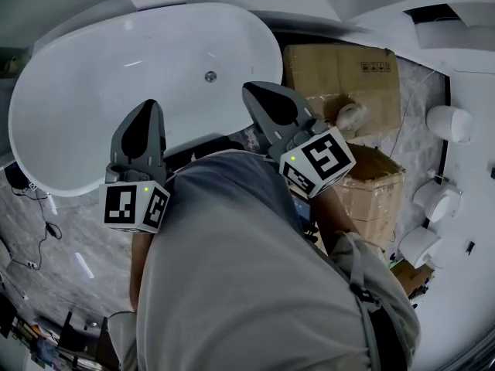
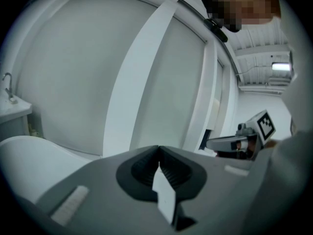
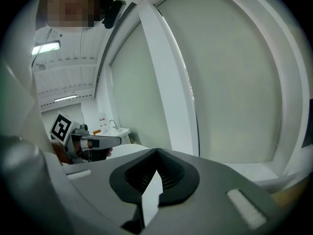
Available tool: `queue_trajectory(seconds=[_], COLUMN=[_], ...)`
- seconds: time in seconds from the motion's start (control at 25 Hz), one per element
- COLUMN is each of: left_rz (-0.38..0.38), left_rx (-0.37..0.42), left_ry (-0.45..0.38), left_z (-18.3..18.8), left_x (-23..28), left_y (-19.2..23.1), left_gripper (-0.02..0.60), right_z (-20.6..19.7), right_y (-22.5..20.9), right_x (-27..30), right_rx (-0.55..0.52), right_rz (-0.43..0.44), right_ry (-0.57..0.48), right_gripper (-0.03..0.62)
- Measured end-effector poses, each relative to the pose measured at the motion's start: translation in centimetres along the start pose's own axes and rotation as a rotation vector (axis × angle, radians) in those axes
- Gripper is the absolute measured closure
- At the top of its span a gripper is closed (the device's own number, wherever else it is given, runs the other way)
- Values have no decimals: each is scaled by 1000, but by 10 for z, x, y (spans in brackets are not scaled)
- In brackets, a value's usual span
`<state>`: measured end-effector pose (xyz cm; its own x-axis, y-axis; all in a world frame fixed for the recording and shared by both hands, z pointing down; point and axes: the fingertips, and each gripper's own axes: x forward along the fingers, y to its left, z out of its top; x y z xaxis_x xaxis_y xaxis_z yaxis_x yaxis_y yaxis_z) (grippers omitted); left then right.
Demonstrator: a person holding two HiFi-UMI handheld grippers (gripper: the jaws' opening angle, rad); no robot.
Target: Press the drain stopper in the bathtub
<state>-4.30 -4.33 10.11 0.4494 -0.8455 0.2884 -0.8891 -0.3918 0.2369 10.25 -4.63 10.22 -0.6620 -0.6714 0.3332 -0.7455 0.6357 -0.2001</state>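
Both grippers are up close to your chest, well apart from the drain stopper [image 1: 210,76]. The stopper sits on the floor of the white bathtub [image 1: 93,91], toward its far side and a little right of the middle. The left gripper [image 1: 147,108] hangs over the near rim of the tub. The right gripper [image 1: 255,91] is just beside it to the right, and both point up at the far wall, not down into the basin. In each gripper view the fingers [image 2: 142,168] of the left and the fingers [image 3: 171,173] of the right are pressed together with nothing between them.

The stopper is too small here to tell whether it is up or pushed down. The scene therefore fits a stopper waiting for its press as well as one already pressed, with your hands drawn clear.

Between you and the stopper there is only the near rim, and the basin shows nothing else inside. To the right, cardboard boxes [image 1: 340,72] stand against the tub's right end, with white fixtures [image 1: 449,123] farther right. Cables [image 1: 35,199] trail on the floor at near left.
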Motion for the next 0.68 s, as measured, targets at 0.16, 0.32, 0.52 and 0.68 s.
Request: queue_trajectory(seconds=[0.16, 0.32, 0.52, 0.68], left_rz=[4, 2, -9, -13], left_rx=[0, -14, -18, -17], left_ry=[20, 43, 50, 59], left_z=[-10, -18, -24, -25], left_x=[-1, 1, 4, 7], left_y=[-1, -1, -6, -6], left_gripper=[581, 581, 581, 581], right_z=[-3, -4, -10, -13], right_y=[4, 6, 0, -5], right_x=[1, 1, -4, -6], right_rx=[1, -14, -20, -3], right_rz=[7, 15, -8, -24], right_ry=[9, 26, 52, 58], right_gripper=[605, 605, 605, 605])
